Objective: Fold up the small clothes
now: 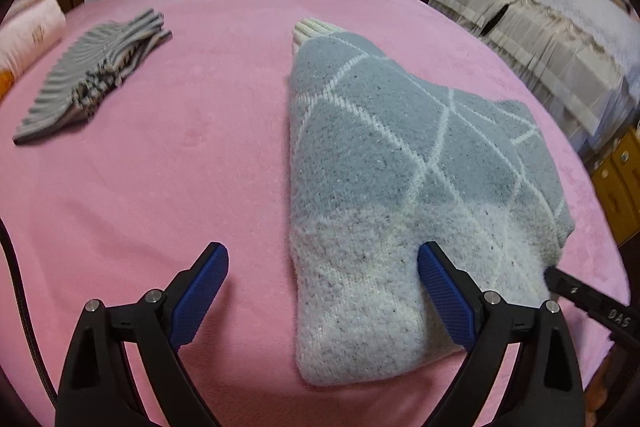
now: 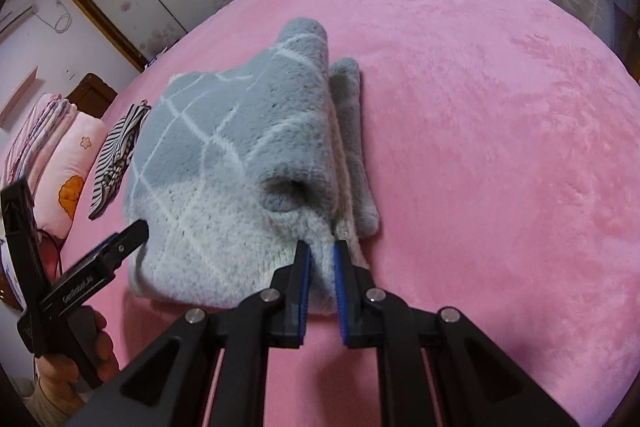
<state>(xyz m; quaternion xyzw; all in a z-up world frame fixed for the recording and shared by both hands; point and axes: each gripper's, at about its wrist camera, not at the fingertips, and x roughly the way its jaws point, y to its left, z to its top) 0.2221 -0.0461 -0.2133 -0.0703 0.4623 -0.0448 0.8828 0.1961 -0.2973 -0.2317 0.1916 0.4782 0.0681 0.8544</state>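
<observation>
Right gripper [image 2: 321, 247] pinched narrow on the near hem of the grey sweater [image 2: 240, 155], mid-frame on the pink bed [image 2: 500, 107]. Left gripper [image 1: 322, 259] wide, straddling its near-left corner, gripping nothing. Sweater partly folded, final fold likely pending; striped garment [image 1: 92, 75] upper left already folded.

"DAS" on right gripper [image 1: 592, 307]
</observation>
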